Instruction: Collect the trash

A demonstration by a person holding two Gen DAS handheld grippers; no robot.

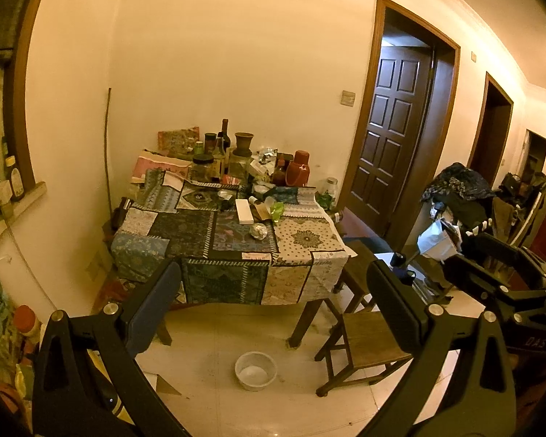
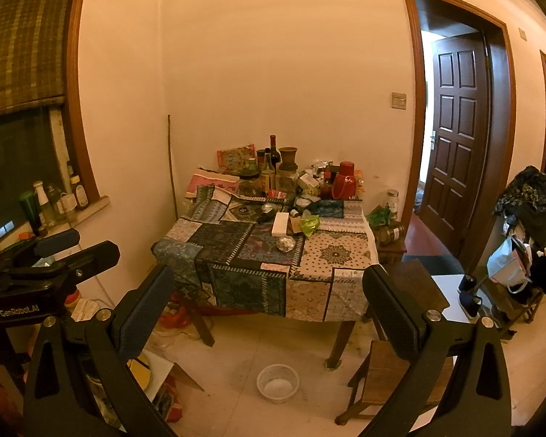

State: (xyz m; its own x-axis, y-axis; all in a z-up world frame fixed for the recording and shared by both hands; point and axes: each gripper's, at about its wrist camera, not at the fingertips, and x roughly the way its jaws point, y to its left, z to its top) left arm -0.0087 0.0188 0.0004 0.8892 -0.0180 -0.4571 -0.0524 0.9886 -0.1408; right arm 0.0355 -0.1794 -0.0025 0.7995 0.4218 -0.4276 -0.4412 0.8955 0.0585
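Warm-lit room corner, with a desk (image 1: 311, 242) under a patchwork cloth, cluttered at the back with bottles and jars. Mid-desk: a crumpled foil ball (image 1: 258, 232), round, without any long axis; a white box (image 1: 244, 211) lying flat, long axis running from the near edge toward the wall; a green wrapper (image 1: 277, 209) just beside it. On the floor in front, a white bin (image 1: 256, 370), mouth up. Left gripper (image 1: 273, 304) and right gripper (image 2: 269, 307) both well short of the desk, fingers (image 2: 142, 313) spread wide, holding nothing. Left view alone: the right gripper's body at the right edge. Right view alone: a windowsill with bottles (image 2: 54, 200).
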